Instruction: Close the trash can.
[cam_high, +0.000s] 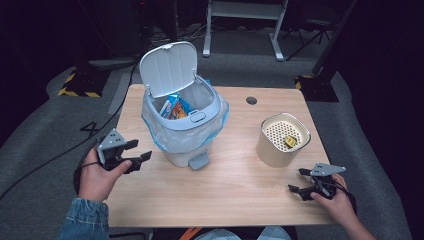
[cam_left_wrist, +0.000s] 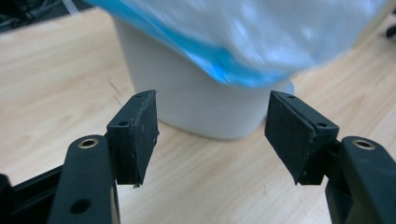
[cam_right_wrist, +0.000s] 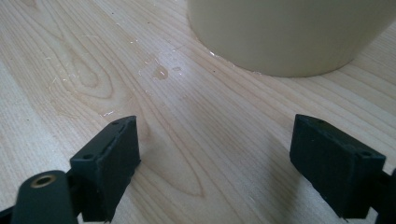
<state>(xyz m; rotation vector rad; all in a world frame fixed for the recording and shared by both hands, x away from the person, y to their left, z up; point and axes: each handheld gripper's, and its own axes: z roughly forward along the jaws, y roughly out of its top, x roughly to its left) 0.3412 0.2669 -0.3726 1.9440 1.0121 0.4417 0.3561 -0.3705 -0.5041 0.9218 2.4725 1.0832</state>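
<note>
Left gripper (cam_high: 137, 151) has its jaws spread with nothing between them; just ahead stands the white pedal bin (cam_high: 182, 127), lid up, with a blue-edged liner (cam_left_wrist: 261, 42). Snack packets (cam_high: 175, 107) lie inside, their print too small to read. Right gripper (cam_high: 298, 180) is also spread and empty; just beyond it sits the cream perforated container (cam_high: 282, 140) on the wooden table (cam_high: 235, 195)

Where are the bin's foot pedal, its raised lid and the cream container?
foot pedal (cam_high: 199, 161), high view, on its flat top
raised lid (cam_high: 167, 67), high view, middle of its inner face
cream container (cam_high: 274, 148), high view, on its outer wall
</note>
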